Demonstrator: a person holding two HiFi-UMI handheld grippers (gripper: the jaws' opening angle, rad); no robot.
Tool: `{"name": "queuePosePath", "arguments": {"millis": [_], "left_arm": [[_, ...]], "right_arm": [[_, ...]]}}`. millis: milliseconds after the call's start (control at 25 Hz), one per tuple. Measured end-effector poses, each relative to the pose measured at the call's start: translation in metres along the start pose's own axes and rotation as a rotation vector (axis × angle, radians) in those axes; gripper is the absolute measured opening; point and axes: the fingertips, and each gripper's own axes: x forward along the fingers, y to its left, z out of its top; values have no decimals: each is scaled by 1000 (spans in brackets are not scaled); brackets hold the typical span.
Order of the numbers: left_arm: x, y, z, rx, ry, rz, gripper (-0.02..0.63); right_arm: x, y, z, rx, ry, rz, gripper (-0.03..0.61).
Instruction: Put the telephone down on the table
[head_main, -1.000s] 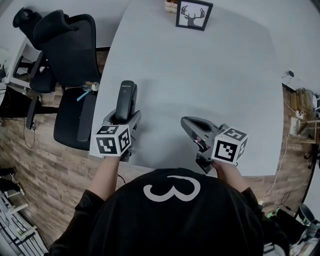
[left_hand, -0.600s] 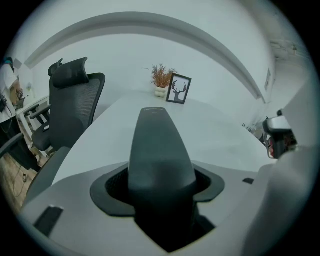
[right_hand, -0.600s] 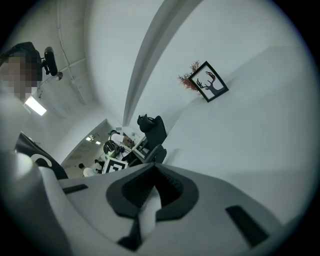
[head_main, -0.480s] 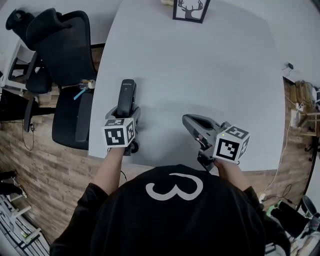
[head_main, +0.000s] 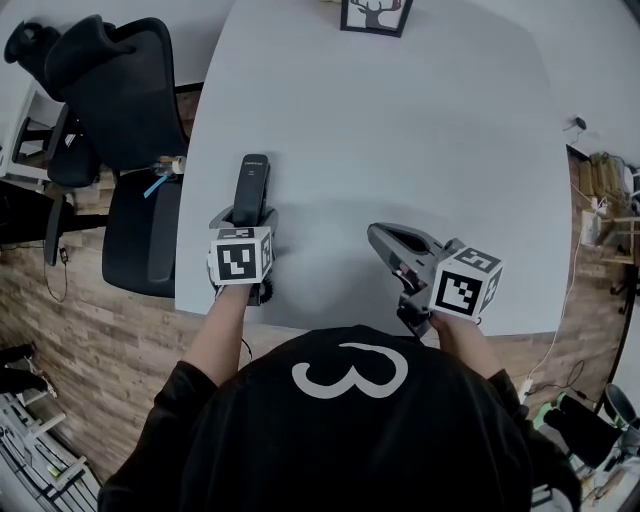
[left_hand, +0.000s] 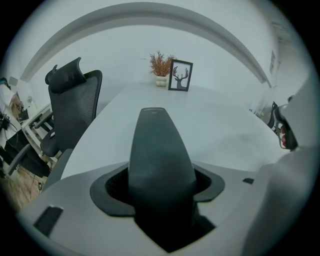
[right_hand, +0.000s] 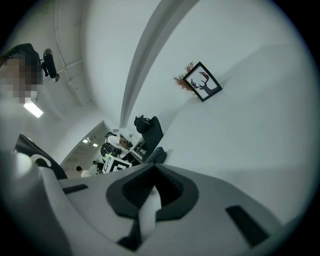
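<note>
1. Wood-pattern flooring surrounds a large pale grey worktop with rounded corners. White walls show behind it in both tool views.
2. Black office chair stands at the worktop's left side, close to its edge.
3. Person's dark-sleeved left arm reaches forward over the near left part of the worktop. The right arm is mostly hidden under the person's dark top.
4. Framed deer picture stands upright at the far edge, with a small potted plant just beside it on its left.
5. Left tool is held near the worktop's left edge and points straight away from the person. Its jaws are clenched on the lower end of the black telephone.
6. Telephone juts forward from those jaws, lengthwise, low over the worktop. Whether it touches the surface cannot be told.
7. Right tool is over the near edge, angled toward the far left and well apart from the telephone. Its jaws are closed together with nothing between them.
</note>
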Motion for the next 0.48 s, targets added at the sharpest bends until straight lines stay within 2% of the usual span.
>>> {"name": "queuePosePath", "arguments": {"millis": [480], "left_arm": [[2,-1,-1,-3,18,-4,304]], "right_arm": [[0,-5,-4,22,8,11,6]]}}
